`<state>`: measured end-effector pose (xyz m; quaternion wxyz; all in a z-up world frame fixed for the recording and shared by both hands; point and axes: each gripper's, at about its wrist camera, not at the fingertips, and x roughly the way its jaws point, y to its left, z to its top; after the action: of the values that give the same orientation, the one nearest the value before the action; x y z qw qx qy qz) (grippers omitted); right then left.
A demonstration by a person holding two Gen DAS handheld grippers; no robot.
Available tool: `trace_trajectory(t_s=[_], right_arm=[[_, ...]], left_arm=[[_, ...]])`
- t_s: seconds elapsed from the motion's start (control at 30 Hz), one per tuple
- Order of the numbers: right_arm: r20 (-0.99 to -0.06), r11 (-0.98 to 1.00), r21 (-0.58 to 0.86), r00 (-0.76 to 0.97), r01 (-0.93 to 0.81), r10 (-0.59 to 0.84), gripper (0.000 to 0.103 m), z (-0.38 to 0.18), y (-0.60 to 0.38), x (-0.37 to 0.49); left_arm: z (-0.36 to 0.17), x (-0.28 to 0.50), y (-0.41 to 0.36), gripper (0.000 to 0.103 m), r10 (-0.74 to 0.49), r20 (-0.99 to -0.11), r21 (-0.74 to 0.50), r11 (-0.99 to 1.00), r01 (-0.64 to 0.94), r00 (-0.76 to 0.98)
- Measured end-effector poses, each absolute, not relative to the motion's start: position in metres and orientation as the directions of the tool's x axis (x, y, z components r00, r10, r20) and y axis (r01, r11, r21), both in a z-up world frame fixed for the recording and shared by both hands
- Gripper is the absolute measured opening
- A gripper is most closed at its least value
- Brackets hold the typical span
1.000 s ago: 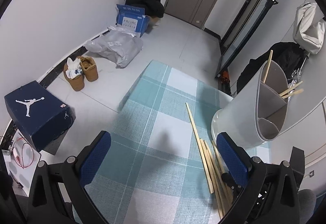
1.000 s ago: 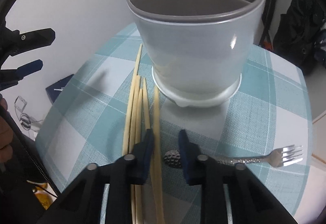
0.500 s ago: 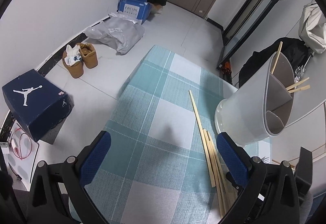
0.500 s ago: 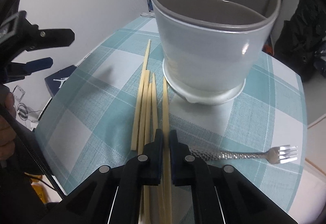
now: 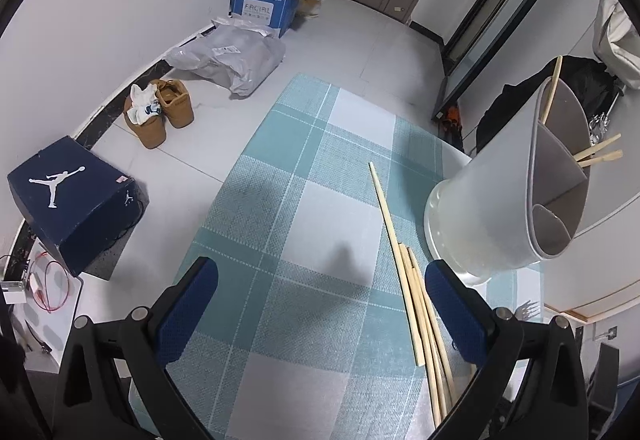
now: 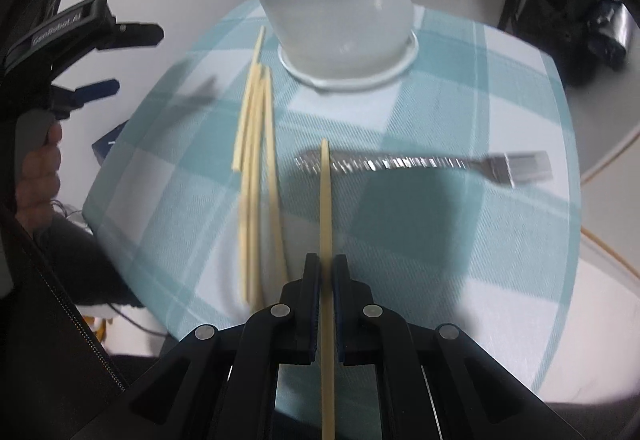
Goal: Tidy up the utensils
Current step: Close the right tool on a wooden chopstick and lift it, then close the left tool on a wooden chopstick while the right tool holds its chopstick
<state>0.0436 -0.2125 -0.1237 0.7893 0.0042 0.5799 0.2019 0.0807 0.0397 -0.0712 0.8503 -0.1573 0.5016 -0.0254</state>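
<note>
The right gripper (image 6: 326, 272), its jaws together on one pale wooden chopstick (image 6: 326, 200), now carries it clear of the remaining chopsticks (image 6: 256, 176), which earlier lay around it on the teal checked cloth (image 6: 440, 240). A hammered metal fork (image 6: 420, 164) lies right of centre. The smooth white utensil holder (image 6: 336, 8) stands at upper centre. The left gripper (image 5: 320, 304) hangs wide apart and empty.

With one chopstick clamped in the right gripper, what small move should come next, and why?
Probably carry it toward the grey divided utensil holder. The right gripper is shut on a single pale wooden chopstick, clear of the loose chopstick bundle, and chopsticks already stand in the holder's far compartment.
</note>
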Motion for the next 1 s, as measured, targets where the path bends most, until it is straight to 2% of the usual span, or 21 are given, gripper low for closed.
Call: trace_trajectory(t_s=[0.1,0.2,0.33,0.43,0.53,0.7,0.8,1.0], right_arm=[[-0.913,0.914,0.253,0.234,-0.317,0.334,0.006,-0.125,-0.218,0.042],[-0.909,0.907,0.260,0.233,-0.330,0.345,0.011,-0.124,-0.216,0.046],[-0.898,0.902,0.253,0.262,-0.349,0.353,0.026,-0.118,-0.218,0.057],[-0.899,0.905,0.248,0.265,-0.346,0.348,0.027,-0.123,-0.212,0.070],[-0.890,0.904,0.253,0.285,-0.346,0.357,0.024,-0.125,-0.208,0.079],[-0.874,0.902,0.264,0.311,-0.342,0.374,0.004,-0.125,-0.206,0.083],[-0.847,0.891,0.330,0.320,-0.312,0.426,0.004,-0.121,-0.214,0.084],[-0.762,0.860,0.412,0.402,-0.303,0.507,0.004,-0.096,-0.235,0.079]], left_arm=[[-0.072,0.083,0.038,0.102,-0.189,-0.850,-0.283,0.951,-0.123,0.493],[-0.074,0.085,0.038,0.102,-0.163,-0.861,-0.255,0.958,-0.132,0.482],[-0.077,0.086,0.044,0.102,-0.137,-0.868,-0.239,0.958,-0.159,0.478],[-0.080,0.087,0.048,0.102,-0.135,-0.872,-0.237,0.958,-0.165,0.470],[-0.082,0.089,0.048,0.102,-0.143,-0.872,-0.243,0.957,-0.160,0.468],[-0.083,0.096,0.045,0.102,-0.177,-0.857,-0.275,0.952,-0.138,0.484],[-0.082,0.105,0.043,0.102,-0.135,-0.863,-0.226,0.965,-0.135,0.487],[-0.091,0.131,0.038,0.102,-0.210,-0.876,-0.310,0.935,-0.173,0.434]])
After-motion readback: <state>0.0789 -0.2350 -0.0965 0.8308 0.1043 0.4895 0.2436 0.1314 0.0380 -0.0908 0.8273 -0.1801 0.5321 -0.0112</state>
